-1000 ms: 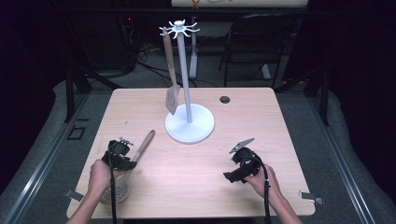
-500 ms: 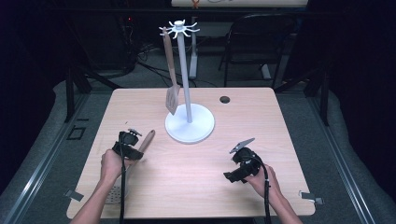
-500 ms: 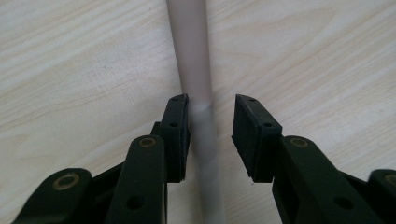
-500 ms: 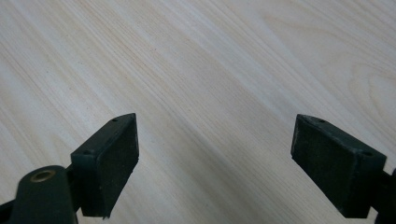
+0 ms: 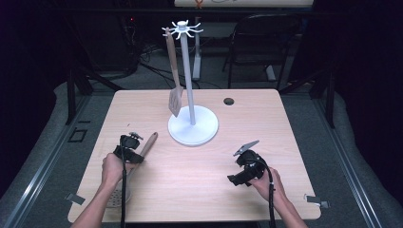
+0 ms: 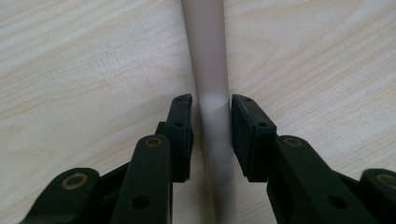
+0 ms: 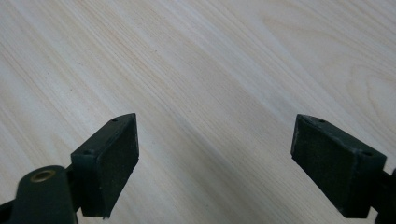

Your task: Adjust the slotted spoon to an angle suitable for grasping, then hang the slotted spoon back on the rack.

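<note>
Wooden in its handle, a skimmer spoon [image 5: 138,154] is seen lying on the left part of the table [image 5: 199,190], its handle pointing toward the white stand [image 5: 193,127] and its perforated head near the table's front edge. The left claw [image 5: 131,142] is set astride the handle [image 6: 212,107]; its jaws have just been closing, and a sliver of gap is seen at each pad. The right claw [image 5: 243,154] is held spread wide over bare wood, well apart. A spatula [image 5: 174,80] is hung from the stand.
</note>
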`<state>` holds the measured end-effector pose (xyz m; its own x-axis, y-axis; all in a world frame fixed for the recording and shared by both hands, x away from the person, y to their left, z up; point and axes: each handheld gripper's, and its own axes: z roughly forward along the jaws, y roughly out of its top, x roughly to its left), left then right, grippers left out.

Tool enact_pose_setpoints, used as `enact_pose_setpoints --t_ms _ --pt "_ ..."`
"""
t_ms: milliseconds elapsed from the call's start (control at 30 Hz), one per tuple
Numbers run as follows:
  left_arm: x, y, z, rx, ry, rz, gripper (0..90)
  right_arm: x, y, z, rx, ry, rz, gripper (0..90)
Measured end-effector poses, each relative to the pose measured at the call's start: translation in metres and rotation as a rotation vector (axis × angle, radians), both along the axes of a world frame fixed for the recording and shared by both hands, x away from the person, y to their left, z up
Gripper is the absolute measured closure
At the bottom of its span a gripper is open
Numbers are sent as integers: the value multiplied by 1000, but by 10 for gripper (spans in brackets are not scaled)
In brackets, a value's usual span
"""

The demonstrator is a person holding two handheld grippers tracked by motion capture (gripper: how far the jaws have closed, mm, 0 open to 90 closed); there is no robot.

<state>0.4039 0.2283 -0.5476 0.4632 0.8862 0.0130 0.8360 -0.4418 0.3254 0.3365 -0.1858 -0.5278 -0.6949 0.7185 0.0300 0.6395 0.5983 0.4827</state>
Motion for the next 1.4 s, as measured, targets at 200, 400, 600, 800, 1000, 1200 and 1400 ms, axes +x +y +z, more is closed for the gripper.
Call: enact_pose_setpoints --t_ms 200,400,600,800,1000,1200,1400 --pt "0 -1 0 1 -1 0 707 0 -1 0 2 -7 5 150" --pt "0 -1 -1 -2 8 1 724 1 0 0 6 -4 0 150" --pt "0 0 -2 -8 12 8 732 2 0 -1 1 -1 3 150" --pt "0 -1 -2 0 16 4 733 1 0 0 10 4 -8 150" --pt "-1 -1 -2 -1 16 6 734 0 1 1 -5 -6 11 150" --pt "-2 5 -3 -48 8 5 741 0 0 1 2 -6 4 150" --pt "-6 5 0 -74 0 -18 754 1 -1 0 1 -2 7 150"
